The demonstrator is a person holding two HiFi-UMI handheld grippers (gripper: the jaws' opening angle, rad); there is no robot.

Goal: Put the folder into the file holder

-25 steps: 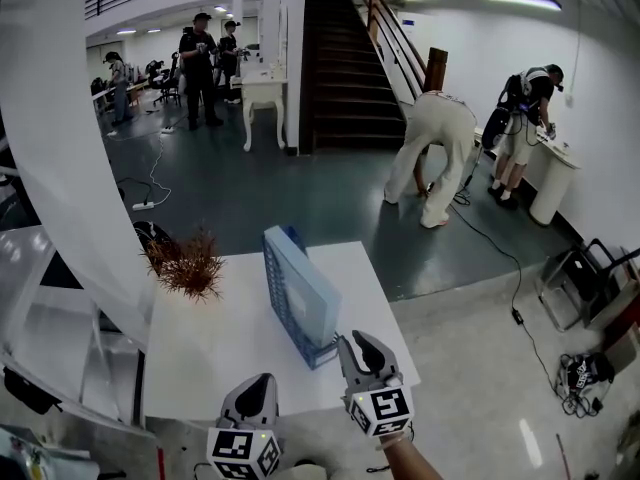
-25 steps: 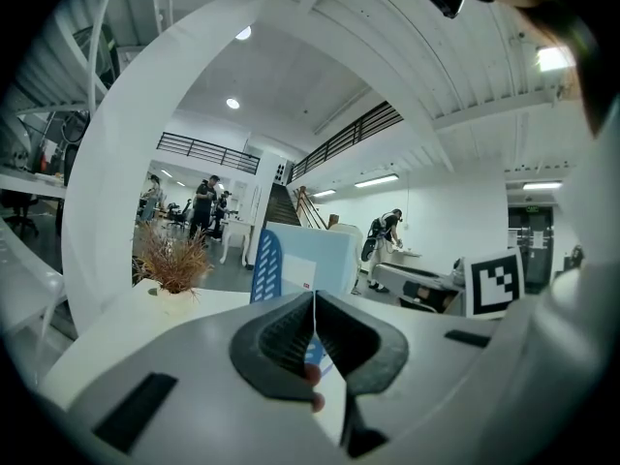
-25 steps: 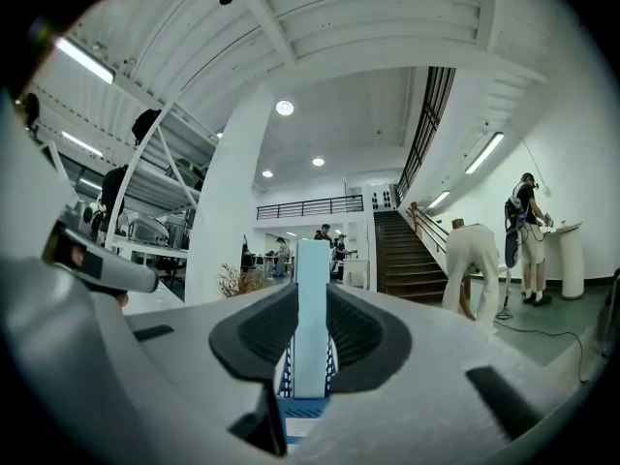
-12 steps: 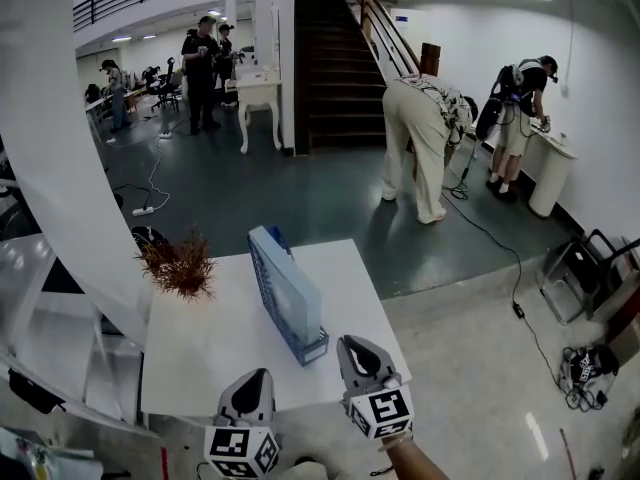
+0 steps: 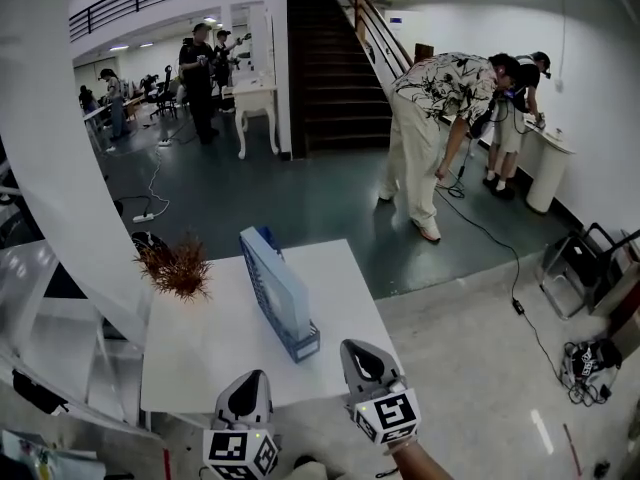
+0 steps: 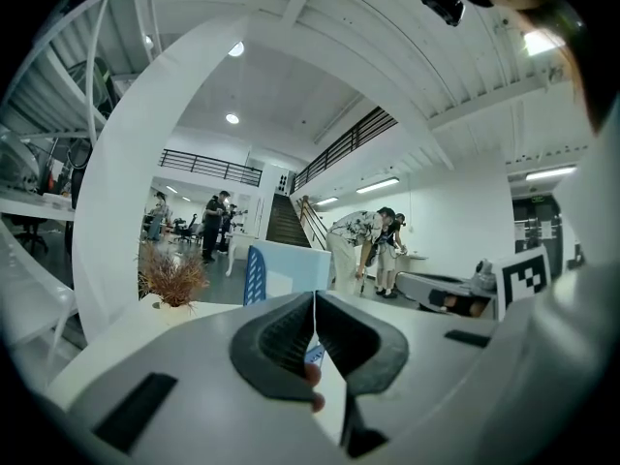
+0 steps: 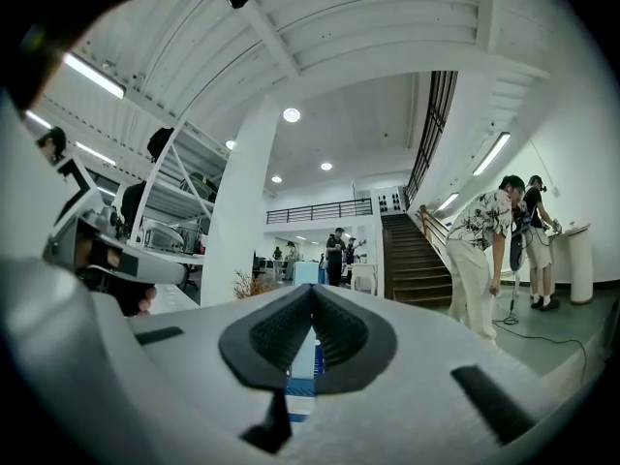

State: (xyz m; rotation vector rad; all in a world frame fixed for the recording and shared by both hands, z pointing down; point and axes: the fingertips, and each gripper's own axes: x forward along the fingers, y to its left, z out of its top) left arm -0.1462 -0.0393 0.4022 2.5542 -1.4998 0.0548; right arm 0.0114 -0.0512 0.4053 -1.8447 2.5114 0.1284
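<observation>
Left gripper (image 5: 254, 376): hangs at the near edge of the white rectangular table (image 5: 210, 353), pointing roughly level towards it. In the left gripper view its dark ribbed pads (image 6: 291, 335) are pressed together at the tips, with nothing between them

Layout, left to right:

1. Dried reddish-brown plant (image 5: 178, 266) at the far left corner of the table, well apart from both grippers
2. Blue perforated plastic file holder (image 5: 303, 345), standing upright near the middle of the table and running from the far edge towards the near edge
3. Pale blue flat folder (image 5: 280, 290), standing on edge inside the file holder; the task appears complete
4. Right gripper (image 5: 358, 346), just beside the near end of the file holder but not touching it. Its jaws have just been closing and now meet, empty

Handling assessment (a judgement, not an observation):

- The folder is probably light and thin. Expect it to be fairly stiff along its spine and to flex if it is held by one corner
- Its smooth faces are likely to be slippery under rubber pads, so a firm pinch is needed
- Recommended grip point: the exposed top edge, near its middle, pads on the two flat faces. The folder then hangs straight
- The file holder also looks light. It may slide or tip on the smooth table if the folder drags on its walls; steady the near end with the other gripper
</observation>
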